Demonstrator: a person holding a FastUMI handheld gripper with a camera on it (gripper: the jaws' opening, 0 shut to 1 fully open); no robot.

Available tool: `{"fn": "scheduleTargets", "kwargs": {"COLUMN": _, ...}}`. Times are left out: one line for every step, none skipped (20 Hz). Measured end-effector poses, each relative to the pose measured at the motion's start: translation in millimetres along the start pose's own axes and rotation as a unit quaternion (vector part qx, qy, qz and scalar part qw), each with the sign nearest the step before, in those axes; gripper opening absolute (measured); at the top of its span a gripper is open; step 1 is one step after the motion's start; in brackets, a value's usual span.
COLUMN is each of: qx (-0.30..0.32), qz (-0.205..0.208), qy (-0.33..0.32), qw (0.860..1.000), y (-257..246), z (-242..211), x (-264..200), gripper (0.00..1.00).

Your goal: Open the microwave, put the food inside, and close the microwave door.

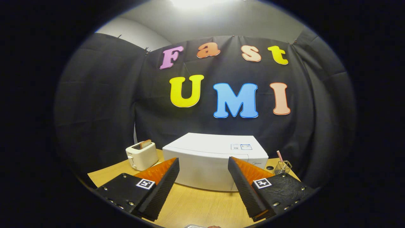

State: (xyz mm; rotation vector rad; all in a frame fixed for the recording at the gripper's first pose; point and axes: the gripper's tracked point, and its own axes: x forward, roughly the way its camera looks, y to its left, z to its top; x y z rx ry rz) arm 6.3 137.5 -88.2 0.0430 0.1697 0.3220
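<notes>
The hand-held gripper (203, 186) is nearest, its two ribbed fingers spread wide apart with nothing between them, poised above the pale wooden tabletop (196, 205). At the very near edge of the tabletop, below the fingers, a sliver of something pale and a reddish bit peek in; this may be the food, but too little shows to tell. Just beyond the fingertips stands the white box-shaped microwave (215, 160), its glossy front facing the gripper and its door lying flush and closed. A closed door fits two stages alike: food yet to go in, or food already inside and the door shut again; what the oven holds cannot be seen. The microwave looks heavy and rigid, unlikely to slide under a light pull, while its smooth front offers little purchase for the fingers; the likely place to take hold would be the door's edge or a handle towards its right side, though no handle can be made out. To the left of the microwave sits a small cream toaster (141, 155) with a slice of toast (145, 144) upright in its slot, and to the right a little wire basket (282, 167) holding a pink stick.
</notes>
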Motion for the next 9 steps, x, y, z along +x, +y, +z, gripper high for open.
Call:
{"fn": "scheduleTargets", "kwargs": {"qx": -0.001, "qz": -0.004, "qy": -0.005, "qw": 1.000, "y": -1, "z": 5, "x": -3, "gripper": 0.98}}
{"fn": "scheduleTargets", "kwargs": {"qx": -0.002, "qz": -0.005, "qy": -0.012, "qw": 1.000, "y": 0, "z": 10, "x": -6, "gripper": 0.97}}
{"fn": "scheduleTargets", "kwargs": {"qx": -0.004, "qz": -0.008, "qy": -0.018, "qw": 1.000, "y": 0, "z": 15, "x": -9, "gripper": 0.97}}
{"fn": "scheduleTargets", "kwargs": {"qx": -0.007, "qz": -0.011, "qy": -0.022, "qw": 1.000, "y": -2, "z": 17, "x": -12, "gripper": 0.97}}
{"fn": "scheduleTargets", "kwargs": {"qx": -0.010, "qz": -0.014, "qy": -0.025, "qw": 1.000, "y": -4, "z": 20, "x": -14, "gripper": 0.98}}
{"fn": "scheduleTargets", "kwargs": {"qx": -0.014, "qz": -0.018, "qy": -0.027, "qw": 0.999, "y": -6, "z": 23, "x": -16, "gripper": 0.97}}
{"fn": "scheduleTargets", "kwargs": {"qx": -0.016, "qz": -0.020, "qy": -0.029, "qw": 0.999, "y": -7, "z": 25, "x": -18, "gripper": 0.97}}
{"fn": "scheduleTargets", "kwargs": {"qx": -0.016, "qz": -0.023, "qy": -0.031, "qw": 0.999, "y": -7, "z": 27, "x": -19, "gripper": 0.97}}
{"fn": "scheduleTargets", "kwargs": {"qx": -0.017, "qz": -0.024, "qy": -0.030, "qw": 0.999, "y": -8, "z": 27, "x": -21, "gripper": 0.97}}
